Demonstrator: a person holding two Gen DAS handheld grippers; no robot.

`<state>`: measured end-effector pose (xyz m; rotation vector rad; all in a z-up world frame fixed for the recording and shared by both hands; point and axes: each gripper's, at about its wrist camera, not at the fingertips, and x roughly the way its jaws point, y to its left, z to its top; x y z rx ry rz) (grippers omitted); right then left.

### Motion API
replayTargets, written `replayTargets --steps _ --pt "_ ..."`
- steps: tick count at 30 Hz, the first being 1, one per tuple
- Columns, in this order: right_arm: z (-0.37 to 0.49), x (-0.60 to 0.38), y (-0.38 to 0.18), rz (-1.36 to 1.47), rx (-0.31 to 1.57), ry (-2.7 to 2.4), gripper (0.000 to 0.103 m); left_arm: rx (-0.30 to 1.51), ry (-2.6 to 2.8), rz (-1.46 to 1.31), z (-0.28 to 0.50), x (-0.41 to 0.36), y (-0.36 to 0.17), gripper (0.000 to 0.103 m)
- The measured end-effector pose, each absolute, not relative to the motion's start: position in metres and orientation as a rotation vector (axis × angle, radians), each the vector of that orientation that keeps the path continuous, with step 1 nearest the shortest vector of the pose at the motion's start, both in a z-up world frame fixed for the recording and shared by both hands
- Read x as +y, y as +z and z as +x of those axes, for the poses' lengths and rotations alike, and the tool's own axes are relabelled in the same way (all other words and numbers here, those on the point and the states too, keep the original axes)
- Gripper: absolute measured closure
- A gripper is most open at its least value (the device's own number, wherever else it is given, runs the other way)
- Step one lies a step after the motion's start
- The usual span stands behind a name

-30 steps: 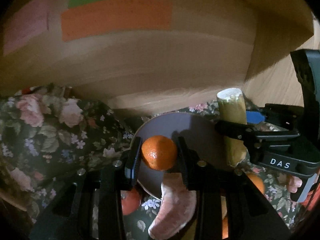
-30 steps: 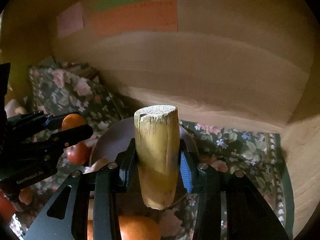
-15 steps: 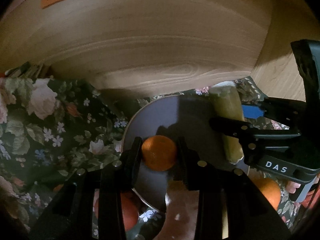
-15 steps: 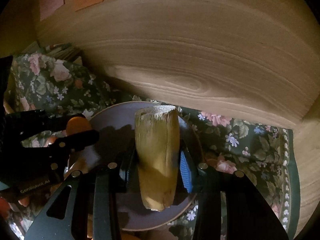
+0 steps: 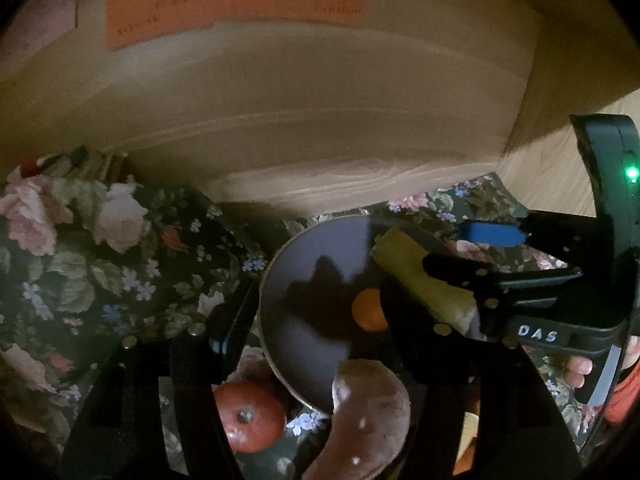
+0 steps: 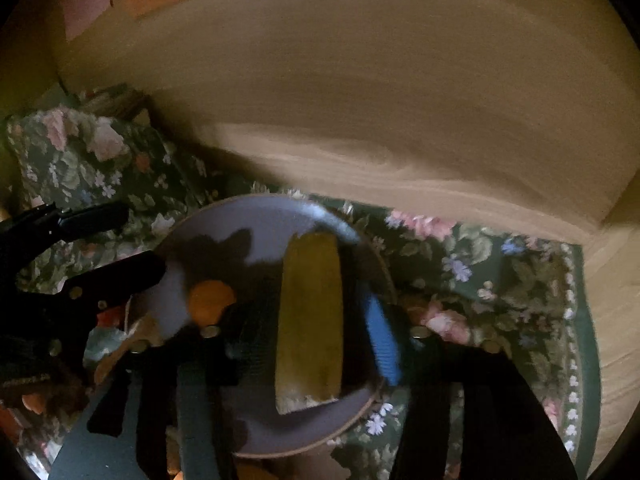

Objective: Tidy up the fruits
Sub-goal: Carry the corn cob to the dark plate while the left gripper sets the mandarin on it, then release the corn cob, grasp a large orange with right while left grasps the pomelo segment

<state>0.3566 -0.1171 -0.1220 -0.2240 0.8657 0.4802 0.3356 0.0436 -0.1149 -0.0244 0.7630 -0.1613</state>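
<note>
Currently, both tools, left tool [image 5: 316,320] and right tool [image 6: 304,320], are standing wide open, gripping nothing. Small round orange mandarin [image 5: 369,309] and yellow-green cane segment [image 6: 310,316] are resting on the round grey plate [image 6: 256,216]; red tomato [image 5: 248,416] at 7 o'clock and pink citrus wedge [image 5: 368,412] are remaining outside.

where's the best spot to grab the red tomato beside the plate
A judgement: grip the tomato across its round middle, coming straight down from above. Its stem dimple faces up and the sides look evenly round. Set the jaws so neither finger hits the plate rim or the pink wedge close on its right.
</note>
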Motion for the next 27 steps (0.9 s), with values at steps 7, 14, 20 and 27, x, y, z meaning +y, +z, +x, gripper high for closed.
replayTargets --steps 7,14,20,27 --pt "0.324 -0.128 -0.093 -0.226 0.77 0.476 0.052 0.708 -0.163 -0.018 0.299 0.046 -0.094 0.04" --pt "0.288 -0.128 -0.079 -0.212 0.714 0.5 0.052 0.684 -0.176 0.002 0.265 0.044 -0.086 0.04" --pt "0.259 -0.137 -0.079 -0.193 0.703 0.509 0.046 0.713 -0.187 0.011 0.244 0.044 -0.096 0.04" --pt "0.238 -0.142 -0.101 -0.198 0.745 0.508 0.046 0.763 -0.186 -0.003 0.23 0.053 -0.116 0.04"
